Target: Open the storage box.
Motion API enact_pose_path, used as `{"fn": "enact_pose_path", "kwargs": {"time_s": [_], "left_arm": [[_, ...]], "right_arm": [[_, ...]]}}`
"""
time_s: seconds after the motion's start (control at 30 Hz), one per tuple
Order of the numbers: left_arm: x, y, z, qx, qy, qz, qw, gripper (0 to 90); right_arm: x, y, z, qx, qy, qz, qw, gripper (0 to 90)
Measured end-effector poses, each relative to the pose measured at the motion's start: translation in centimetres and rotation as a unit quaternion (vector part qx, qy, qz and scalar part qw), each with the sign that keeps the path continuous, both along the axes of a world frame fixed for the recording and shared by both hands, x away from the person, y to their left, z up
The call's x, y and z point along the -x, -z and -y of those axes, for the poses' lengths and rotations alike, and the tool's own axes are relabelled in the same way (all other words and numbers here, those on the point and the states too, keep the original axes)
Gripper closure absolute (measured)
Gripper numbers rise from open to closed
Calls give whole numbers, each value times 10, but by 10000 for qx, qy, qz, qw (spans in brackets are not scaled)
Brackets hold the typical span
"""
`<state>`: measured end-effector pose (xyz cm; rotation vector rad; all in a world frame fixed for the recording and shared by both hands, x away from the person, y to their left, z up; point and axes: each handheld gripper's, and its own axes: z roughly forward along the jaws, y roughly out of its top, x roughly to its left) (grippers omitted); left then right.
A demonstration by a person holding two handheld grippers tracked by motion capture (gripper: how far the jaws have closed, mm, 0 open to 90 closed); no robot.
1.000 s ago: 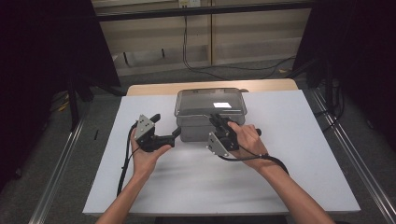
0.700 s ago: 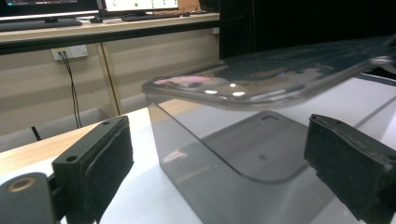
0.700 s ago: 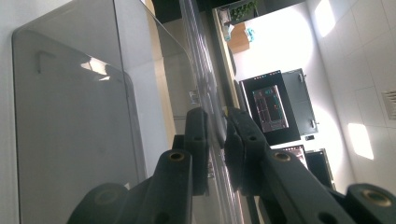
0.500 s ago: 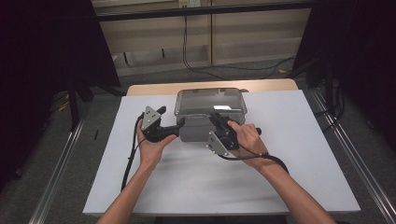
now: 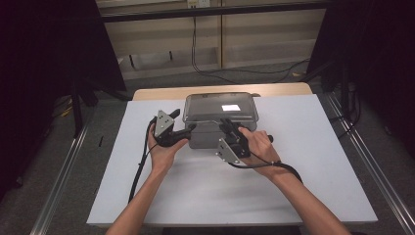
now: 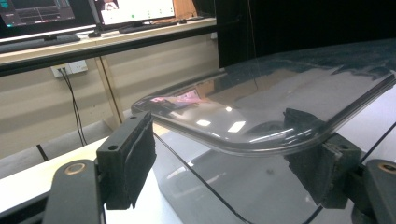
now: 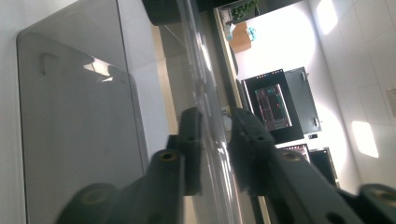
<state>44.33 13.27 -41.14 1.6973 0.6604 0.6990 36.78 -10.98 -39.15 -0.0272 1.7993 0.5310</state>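
Observation:
A clear plastic box [image 5: 205, 137] with a clear lid [image 5: 220, 106] stands at the back middle of the white table [image 5: 303, 161]. My right gripper [image 5: 226, 123] is at the box's front edge, turned on its side, shut on the lid's rim [image 7: 201, 74]; its two pads [image 7: 192, 140] press the thin clear edge from both sides. My left gripper [image 5: 191, 129] is at the box's front left corner, open. In the left gripper view the lid's rounded corner [image 6: 280, 102] reaches in between its wide-apart jaws, and the left pad [image 6: 135, 158] stands apart from it.
A tan strip of tabletop [image 5: 161, 93] shows behind the white sheet. Metal rails [image 5: 63, 176] run along the floor on both sides. Cables [image 5: 142, 166] trail from the grippers over the table. White surface lies bare in front of and beside the box.
My left gripper has moved right and a little away from me, up to the box's front left corner. The right gripper has stayed on the lid's front rim.

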Motion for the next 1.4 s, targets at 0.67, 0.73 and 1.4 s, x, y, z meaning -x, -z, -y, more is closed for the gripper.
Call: {"fn": "enact_pose_path", "kwargs": {"time_s": [0.67, 0.73, 1.4], "left_arm": [[-1, -3, 0, 66, -10, -11, 10000, 277], [0, -3, 0, 69, -16, -14, 10000, 277], [-3, -7, 0, 142, 22, -68, 9999, 271]], "right_arm": [[-6, 2, 54, -1720, 295, -754, 9818, 348], [-8, 1, 64, -1995, 344, -929, 9749, 319], [-39, 7, 109, -3490, 453, -1965, 9152, 209]]}}
